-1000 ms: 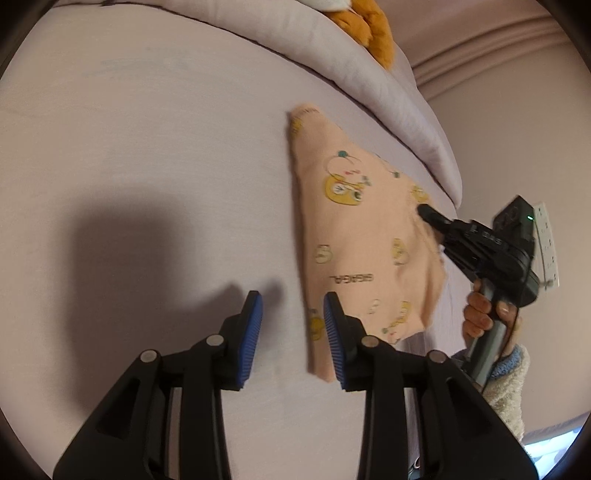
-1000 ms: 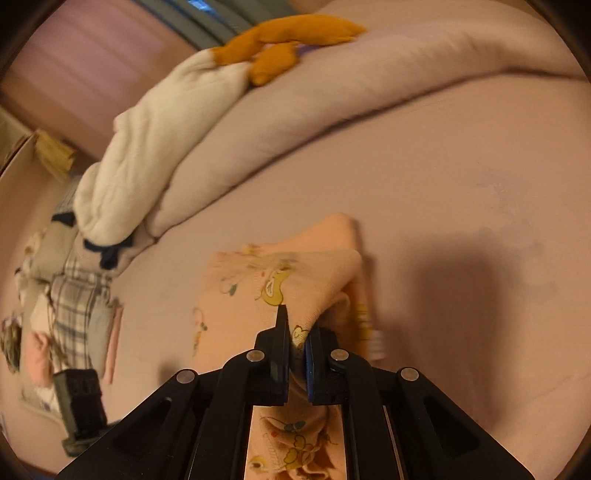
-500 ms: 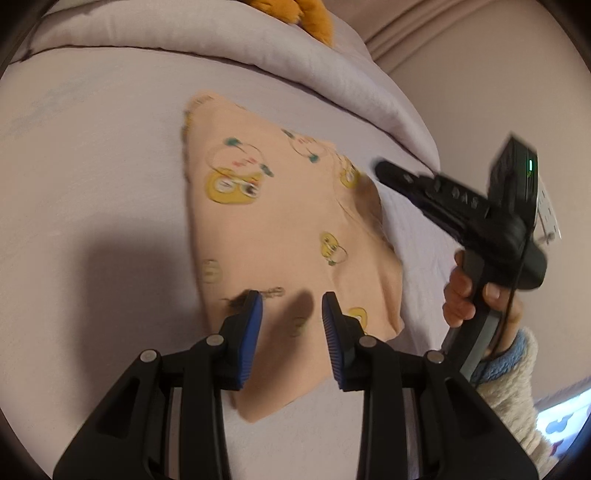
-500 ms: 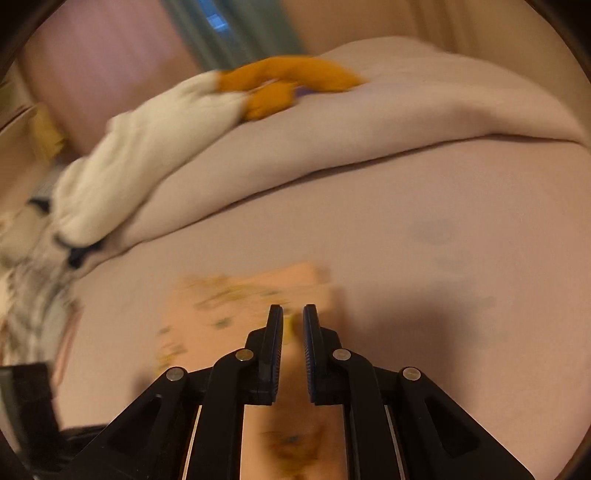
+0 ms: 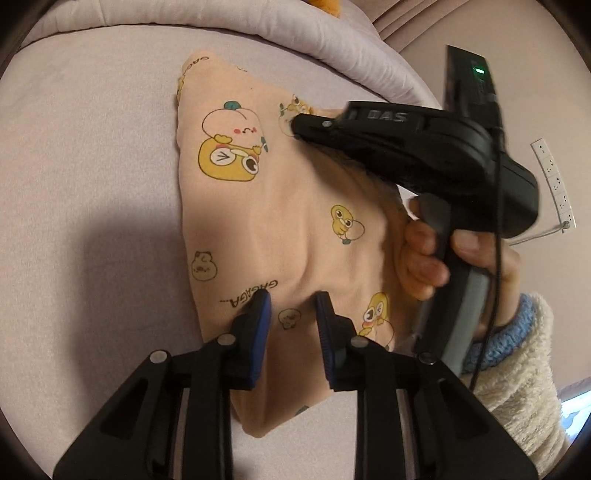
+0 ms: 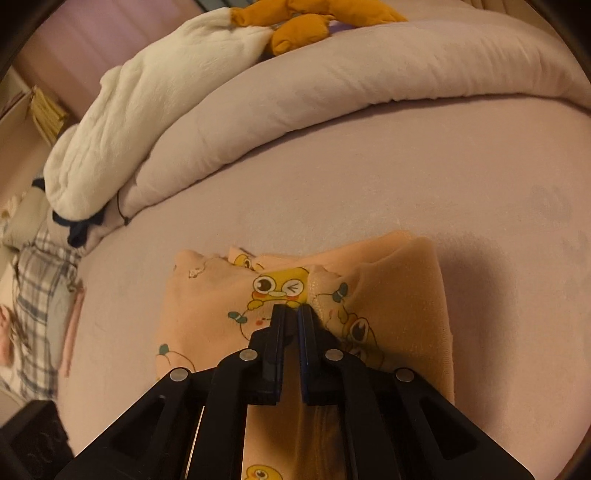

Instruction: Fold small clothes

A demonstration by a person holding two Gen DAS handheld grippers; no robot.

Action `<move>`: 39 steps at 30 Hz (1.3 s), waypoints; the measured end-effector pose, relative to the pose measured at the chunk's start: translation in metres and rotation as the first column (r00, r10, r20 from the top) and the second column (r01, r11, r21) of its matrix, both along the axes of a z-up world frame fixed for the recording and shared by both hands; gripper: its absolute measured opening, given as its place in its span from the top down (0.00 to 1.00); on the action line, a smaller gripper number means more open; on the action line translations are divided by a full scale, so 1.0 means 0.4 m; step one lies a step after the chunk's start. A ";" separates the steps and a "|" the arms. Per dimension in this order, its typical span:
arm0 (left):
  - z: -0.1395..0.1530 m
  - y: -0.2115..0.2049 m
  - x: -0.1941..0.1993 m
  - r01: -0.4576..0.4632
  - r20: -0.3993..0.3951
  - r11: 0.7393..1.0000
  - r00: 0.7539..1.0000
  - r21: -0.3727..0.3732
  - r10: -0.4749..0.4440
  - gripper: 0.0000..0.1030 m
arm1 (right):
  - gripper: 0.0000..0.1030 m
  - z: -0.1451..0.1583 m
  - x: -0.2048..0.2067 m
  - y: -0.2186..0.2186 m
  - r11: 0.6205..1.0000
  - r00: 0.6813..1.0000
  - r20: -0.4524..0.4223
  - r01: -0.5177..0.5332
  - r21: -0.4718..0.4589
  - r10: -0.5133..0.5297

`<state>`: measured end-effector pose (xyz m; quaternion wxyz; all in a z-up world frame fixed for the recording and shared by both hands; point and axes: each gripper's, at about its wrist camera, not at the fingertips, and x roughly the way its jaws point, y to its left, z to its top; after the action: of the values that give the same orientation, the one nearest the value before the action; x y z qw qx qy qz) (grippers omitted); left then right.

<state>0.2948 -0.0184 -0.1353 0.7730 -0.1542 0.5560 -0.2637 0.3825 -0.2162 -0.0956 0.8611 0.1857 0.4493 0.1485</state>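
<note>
Two claws work on the peach garment [image 5: 258, 206] lying on the bed [image 5: 92, 147] below the duvet [image 6: 332, 81]: the left claw [image 5: 291, 314] is closing over a ridge of cloth, the right claw [image 6: 289, 314] is closed with nothing seen between its pads, so the fold may slip open.

Home bedroom. Evidence: bed with pink sheet [image 6: 369, 177], rolled duvet [image 6: 295, 92], white fleece blanket [image 6: 147, 110], orange plush toy [image 6: 306, 22], clothes pile [image 6: 37, 295] at side, wall socket strip [image 5: 554, 181].
</note>
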 end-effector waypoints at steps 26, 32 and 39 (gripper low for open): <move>0.000 0.004 -0.070 0.005 0.006 1.000 1.000 0.024 -0.006 0.76 | 0.98 0.010 -0.400 -0.020 0.936 0.969 0.072 -0.206 -0.286 0.236; -0.002 0.021 -0.101 0.000 0.006 1.000 1.000 0.003 0.000 0.76 | 0.98 -0.034 -0.403 -0.066 0.962 0.981 0.023 -0.185 -0.202 0.193; 0.010 0.078 -0.124 -0.043 -0.010 0.997 0.999 -0.069 0.043 0.68 | 0.71 -0.008 -0.448 -0.133 0.984 0.984 0.053 -0.165 -0.068 0.169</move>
<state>0.2454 0.0129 -0.1312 0.7702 -0.1941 0.5464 -0.2654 0.2033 -0.2694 -0.0988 0.8638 0.1155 0.4426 0.2112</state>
